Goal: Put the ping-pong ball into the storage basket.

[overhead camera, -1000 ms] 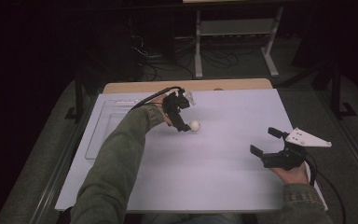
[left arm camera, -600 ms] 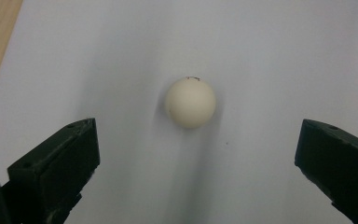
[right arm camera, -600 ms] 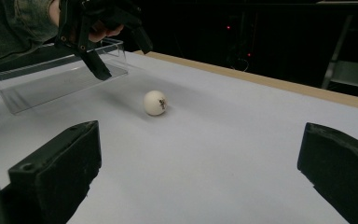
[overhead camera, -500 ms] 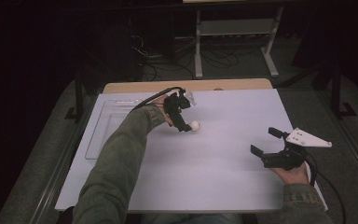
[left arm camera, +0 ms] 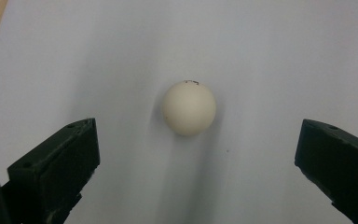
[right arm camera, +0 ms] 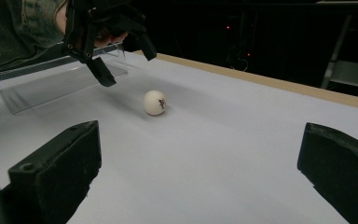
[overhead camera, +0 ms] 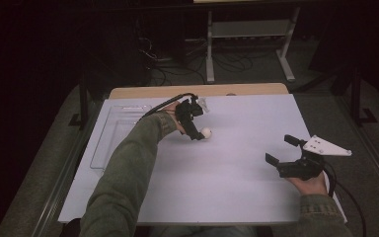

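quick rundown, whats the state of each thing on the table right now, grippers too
left hand-held gripper: open, raised over the ball, not touching it
right hand-held gripper: open, holding nothing, away from the ball
white ball: resting on the table, free, small dark mark on it
clear tray: lying at the table's left side, looks empty
table: covered by a white sheet, flat

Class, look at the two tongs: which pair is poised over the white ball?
The left tongs, reaching toward the table's far side beside the clear tray, with the white ball lying untouched between open jaws. The right tongs sit apart near the right edge.
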